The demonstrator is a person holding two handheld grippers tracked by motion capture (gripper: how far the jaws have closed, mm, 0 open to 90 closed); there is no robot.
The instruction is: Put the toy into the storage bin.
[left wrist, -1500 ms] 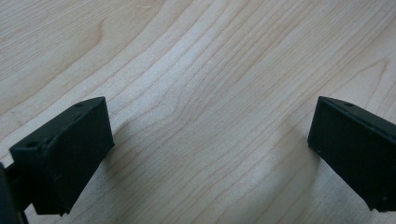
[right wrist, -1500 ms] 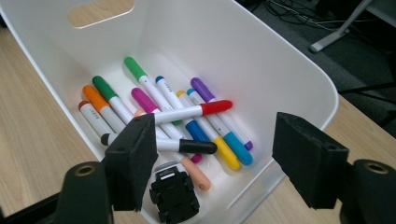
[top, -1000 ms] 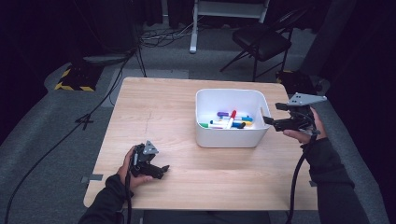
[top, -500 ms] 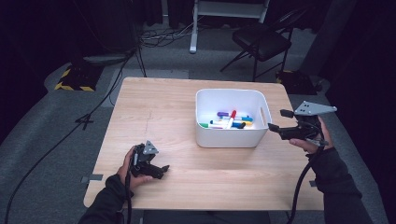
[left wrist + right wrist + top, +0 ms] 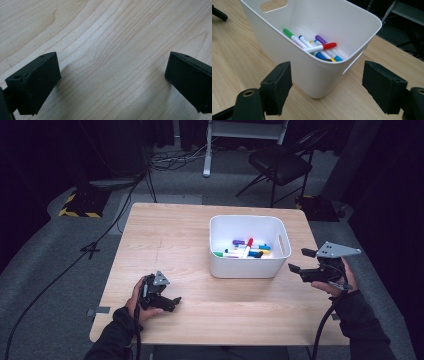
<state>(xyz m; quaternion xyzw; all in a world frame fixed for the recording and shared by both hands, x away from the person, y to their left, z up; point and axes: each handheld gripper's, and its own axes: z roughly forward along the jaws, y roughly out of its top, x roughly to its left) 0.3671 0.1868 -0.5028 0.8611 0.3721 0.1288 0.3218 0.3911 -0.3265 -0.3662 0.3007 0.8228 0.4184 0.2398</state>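
- High view: my right claw (image 5: 302, 261) hovers at the right of the frame, just beside the white plastic bin (image 5: 247, 247) at centre, jaws spread and empty. The coloured marker pens (image 5: 245, 249) lie in the bin's bottom. My left claw (image 5: 169, 302) rests low on the light wooden table (image 5: 170, 240) at lower left, my hand wrapped round its body, forearm coming in from the bottom edge.
- Left gripper view: my own jaws stand wide apart at the lower corners, bare wood grain between them, nothing gripped.
- Right gripper view: my released jaws frame the bin's near corner; a red-capped pen (image 5: 320, 47) lies across the others at centre. I judge the pens are all stowed, so the next move calls for gripping the bin's wall or resting this claw.
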